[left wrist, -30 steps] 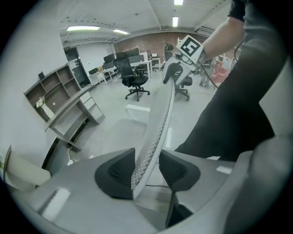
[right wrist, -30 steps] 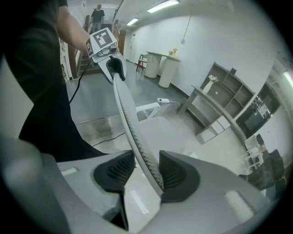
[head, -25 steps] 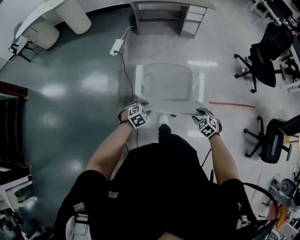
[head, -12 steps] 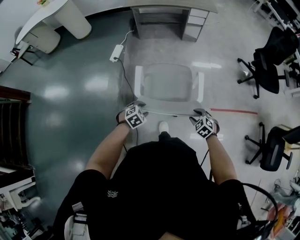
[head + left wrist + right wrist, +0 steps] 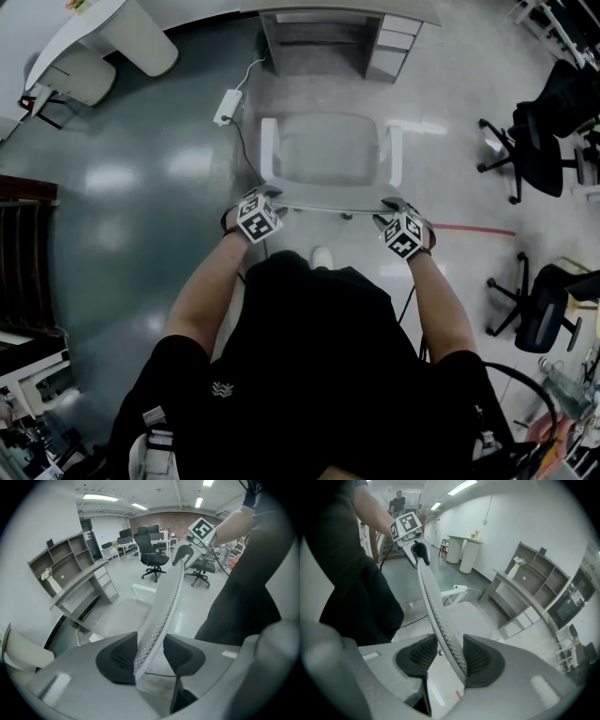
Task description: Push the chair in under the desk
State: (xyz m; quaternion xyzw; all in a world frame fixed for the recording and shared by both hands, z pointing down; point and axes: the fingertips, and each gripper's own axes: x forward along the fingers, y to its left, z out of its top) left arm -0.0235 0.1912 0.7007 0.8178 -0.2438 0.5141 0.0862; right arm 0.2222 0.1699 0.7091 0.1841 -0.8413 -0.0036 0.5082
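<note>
A white mesh-backed chair (image 5: pixel 328 150) with armrests stands facing the grey desk (image 5: pixel 323 42), a short gap of floor between them. My left gripper (image 5: pixel 270 195) is shut on the left end of the chair's backrest top edge (image 5: pixel 328 208). My right gripper (image 5: pixel 386 206) is shut on its right end. In the left gripper view the backrest (image 5: pixel 165 602) runs between the pads (image 5: pixel 117 658) of my left gripper (image 5: pixel 151 656). In the right gripper view the backrest (image 5: pixel 432 599) sits between the pads of my right gripper (image 5: pixel 450 656). The desk (image 5: pixel 520 592) lies beyond the seat.
A white power strip (image 5: pixel 225 105) and its cable lie on the floor left of the chair. Black office chairs (image 5: pixel 536 127) stand at the right. A white round table (image 5: pixel 103 28) is at the far left, and a red floor line (image 5: pixel 473 228) runs to the right.
The chair has rolled forward toward the desk. Both grippers moved forward with it on the backrest, and the person has stepped after it.
</note>
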